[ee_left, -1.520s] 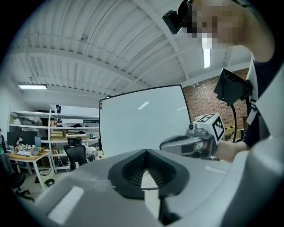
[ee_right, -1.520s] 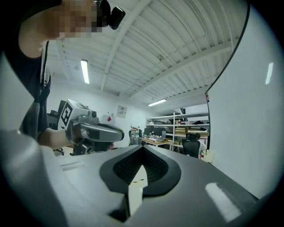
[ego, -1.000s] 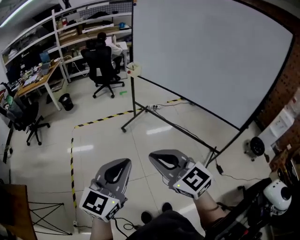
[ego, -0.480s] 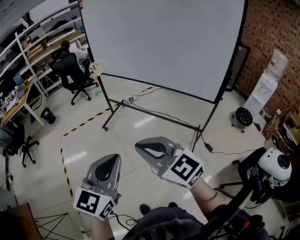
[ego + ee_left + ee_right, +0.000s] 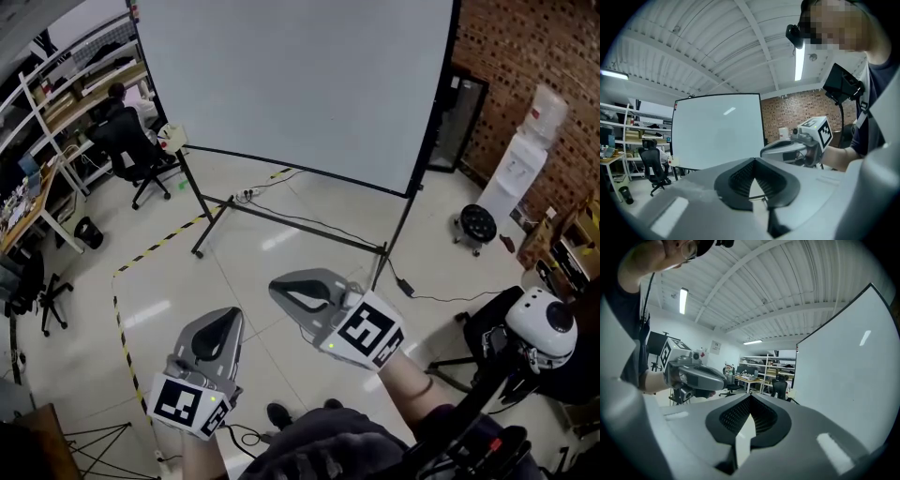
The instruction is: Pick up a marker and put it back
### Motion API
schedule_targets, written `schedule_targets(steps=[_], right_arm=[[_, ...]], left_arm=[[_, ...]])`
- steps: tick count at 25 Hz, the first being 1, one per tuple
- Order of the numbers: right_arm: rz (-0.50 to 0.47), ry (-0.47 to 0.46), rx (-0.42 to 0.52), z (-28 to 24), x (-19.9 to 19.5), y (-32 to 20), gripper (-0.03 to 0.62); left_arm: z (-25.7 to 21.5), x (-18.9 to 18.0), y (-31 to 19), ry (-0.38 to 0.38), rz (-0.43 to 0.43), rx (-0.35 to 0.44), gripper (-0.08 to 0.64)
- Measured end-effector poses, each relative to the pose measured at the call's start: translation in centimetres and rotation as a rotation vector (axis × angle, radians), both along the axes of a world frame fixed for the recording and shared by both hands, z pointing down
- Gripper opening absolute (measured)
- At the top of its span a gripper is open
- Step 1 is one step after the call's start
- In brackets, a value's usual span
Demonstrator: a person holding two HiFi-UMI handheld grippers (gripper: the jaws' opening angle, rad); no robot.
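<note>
Left tongs (image 5: 227, 317) and right tongs (image 5: 278, 289) are pinched together, empty; only the head view shows striped floor tape (image 5: 150, 251) near the whiteboard (image 5: 291, 84).

Bare floor (image 5: 281, 272) in front, free to pass up to the whiteboard (image 5: 291, 84), which blocks straight ahead. Its stand's base bar (image 5: 300, 223) runs low across. Right: floor fan (image 5: 478, 223), water dispenser (image 5: 523, 159). Left: occupied office chair (image 5: 127, 150), desk (image 5: 37, 202).
</note>
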State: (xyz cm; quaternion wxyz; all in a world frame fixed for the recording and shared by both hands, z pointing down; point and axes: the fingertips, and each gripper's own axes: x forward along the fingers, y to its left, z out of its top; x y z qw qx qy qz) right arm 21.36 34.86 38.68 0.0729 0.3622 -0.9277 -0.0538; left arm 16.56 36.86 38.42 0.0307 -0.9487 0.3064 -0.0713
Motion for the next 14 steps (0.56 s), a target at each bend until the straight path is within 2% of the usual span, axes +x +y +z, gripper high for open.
schedule_targets(steps=[11, 14], right_arm=[[-0.008, -0.011, -0.002, 0.1, 0.3, 1.2, 0.0], [-0.013, 0.023, 0.004, 0.4, 0.3, 1.3, 0.0]], left_arm=[[-0.5, 0.2, 1.2, -0.002, -0.007, 0.013, 0.006], [-0.2, 0.1, 1.4, -0.006, -0.007, 0.009, 0.006]])
